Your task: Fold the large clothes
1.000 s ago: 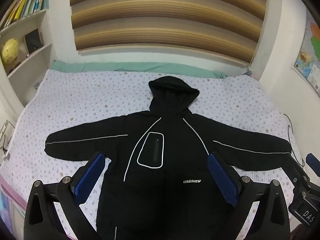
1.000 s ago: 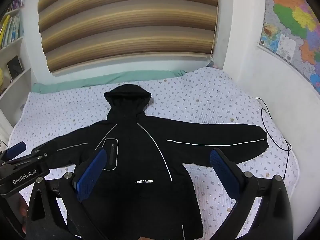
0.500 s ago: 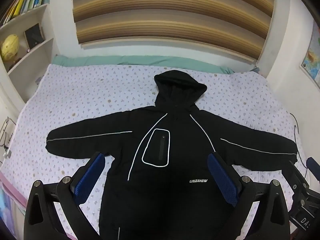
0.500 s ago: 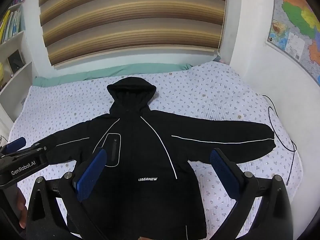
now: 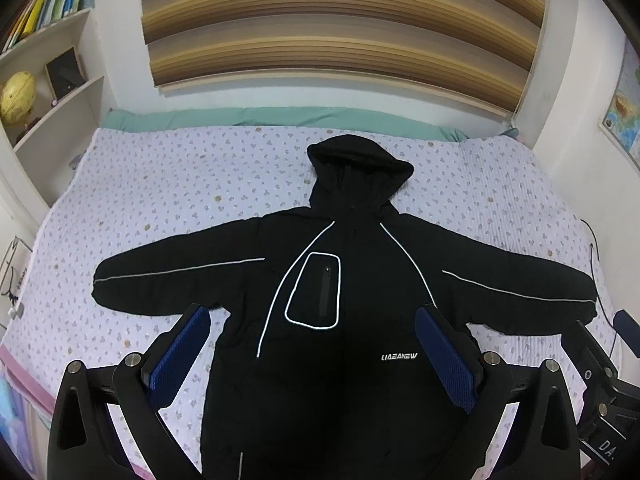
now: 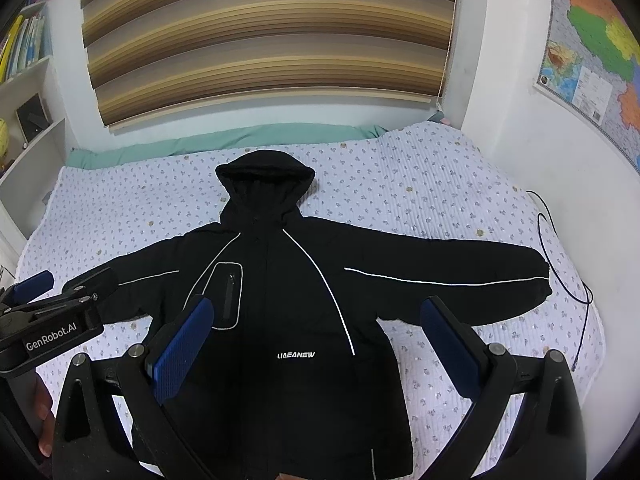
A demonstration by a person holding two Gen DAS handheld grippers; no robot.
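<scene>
Taking the black jacket [image 5: 352, 320] as your landmark, work across from its left. Off that side stands a white bookshelf [image 5: 52, 92] with a yellow globe [image 5: 18, 96] on one of its shelves. The jacket lies flat and face up on the flower-print bedspread [image 5: 180, 184], hood [image 5: 358, 164] pointing toward the striped blind [image 5: 344, 24] at the head of the bed, both sleeves stretched straight out. The left sleeve [image 5: 172, 280] ends well short of the bedspread's edge.

Your left gripper [image 5: 312, 360] hovers above the jacket's lower body with its jaws spread wide and nothing between them; one blue pad [image 5: 180, 354] sits over the bedspread just under the left sleeve, the other over the chest beside the white lettering [image 5: 399, 356]. The outlined chest pocket [image 5: 316, 288] shows between the two fingers.

Your right gripper [image 6: 320, 354] also hangs above the jacket, jaws wide apart and empty. Its left pad [image 6: 182, 350] is over the pocket area, its right pad [image 6: 448, 348] over the bedspread just below the right sleeve [image 6: 448, 280]. From this camera your left gripper appears at the jacket's left, in front of the left sleeve.

Past the right cuff, a dark cable [image 6: 576, 280] trails along the bed's edge, and a coloured map [image 6: 596, 52] hangs on the wall beyond.
</scene>
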